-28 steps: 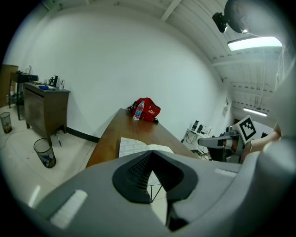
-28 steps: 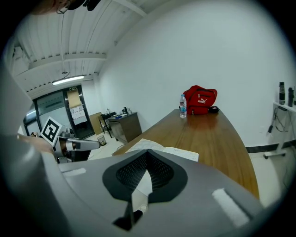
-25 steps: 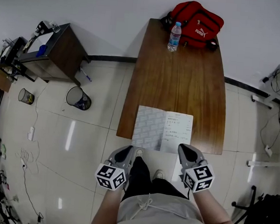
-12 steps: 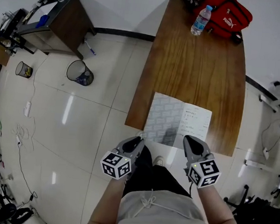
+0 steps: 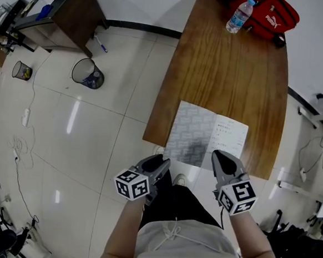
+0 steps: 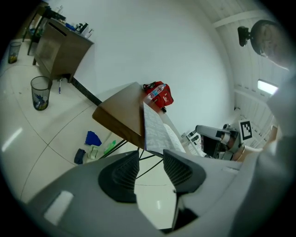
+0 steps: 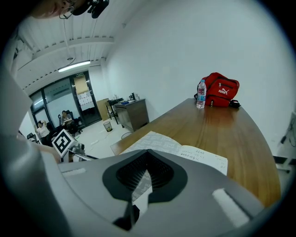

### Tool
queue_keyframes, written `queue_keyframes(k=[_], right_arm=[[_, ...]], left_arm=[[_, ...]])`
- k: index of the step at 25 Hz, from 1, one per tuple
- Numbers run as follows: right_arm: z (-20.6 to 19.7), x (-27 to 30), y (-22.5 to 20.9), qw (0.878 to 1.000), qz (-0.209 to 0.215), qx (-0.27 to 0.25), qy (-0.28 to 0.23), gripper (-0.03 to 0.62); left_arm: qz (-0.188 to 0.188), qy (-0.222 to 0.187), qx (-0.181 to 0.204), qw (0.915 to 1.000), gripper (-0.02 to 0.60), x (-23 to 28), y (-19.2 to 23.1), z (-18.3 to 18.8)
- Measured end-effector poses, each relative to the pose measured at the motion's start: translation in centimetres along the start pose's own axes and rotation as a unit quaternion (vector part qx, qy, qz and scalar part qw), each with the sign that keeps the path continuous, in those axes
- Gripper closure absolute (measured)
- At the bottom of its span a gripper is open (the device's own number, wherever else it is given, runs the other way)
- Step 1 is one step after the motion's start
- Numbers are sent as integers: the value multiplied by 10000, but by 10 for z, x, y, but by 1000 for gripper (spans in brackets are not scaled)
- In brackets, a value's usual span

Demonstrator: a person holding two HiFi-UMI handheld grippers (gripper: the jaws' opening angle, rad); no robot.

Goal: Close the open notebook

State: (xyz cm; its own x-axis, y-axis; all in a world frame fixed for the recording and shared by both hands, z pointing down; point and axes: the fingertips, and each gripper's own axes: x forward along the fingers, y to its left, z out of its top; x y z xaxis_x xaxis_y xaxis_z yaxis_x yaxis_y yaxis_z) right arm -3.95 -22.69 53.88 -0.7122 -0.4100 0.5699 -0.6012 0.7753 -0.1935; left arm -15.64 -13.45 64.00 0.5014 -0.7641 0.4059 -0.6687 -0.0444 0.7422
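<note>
Notebook (image 5: 207,136) lies open flat on table (image 5: 227,75), one page patterned grey.

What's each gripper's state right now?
Left gripper: open, its jaws have just been opening, nothing between them.
Right gripper: shut, holding nothing.

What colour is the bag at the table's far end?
It's a red fabric bag with white logo; clearest in head view.

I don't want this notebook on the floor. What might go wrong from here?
The notebook overhangs the table's near edge, so a nudge might tip it off. On the left gripper the jaws have just been opening, nothing between them; the right gripper is shut, so it could only push.
</note>
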Motion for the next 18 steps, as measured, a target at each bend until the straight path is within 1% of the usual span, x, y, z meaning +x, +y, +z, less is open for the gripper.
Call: queue_keyframes(k=[3,5,8,10,11,12,14,18], right_arm=[[-7,2,1,10000,-11,40,73,588],[-12,4,1,9999,-30,81,98,588],[-14,3,1,9999,-48,121,83,588],[-11,1,2,9999,-55,128,50,588],[-9,0,3,9999,-62,131,33,588],[-8,-2,3,9999,-72,136,9,588],[-4,-6,2,9998,-93,155,-64,588],[3,-21,0,9993,-157,210,-267,588]], left_arm=[[-181,-225,-309,9991,422,-1,1,8],[-297,-311,-422,9982,422,0,0,13],[-295,-239,-335,9987,426,1,-1,15],[-276,-181,-296,9990,468,-1,-3,17],[-287,-180,-315,9989,500,-2,-5,18],[-308,-187,-339,9988,513,-3,-8,20],[-347,-191,-329,9987,527,-5,-15,24],[-424,-191,-86,9989,555,-10,-38,35]])
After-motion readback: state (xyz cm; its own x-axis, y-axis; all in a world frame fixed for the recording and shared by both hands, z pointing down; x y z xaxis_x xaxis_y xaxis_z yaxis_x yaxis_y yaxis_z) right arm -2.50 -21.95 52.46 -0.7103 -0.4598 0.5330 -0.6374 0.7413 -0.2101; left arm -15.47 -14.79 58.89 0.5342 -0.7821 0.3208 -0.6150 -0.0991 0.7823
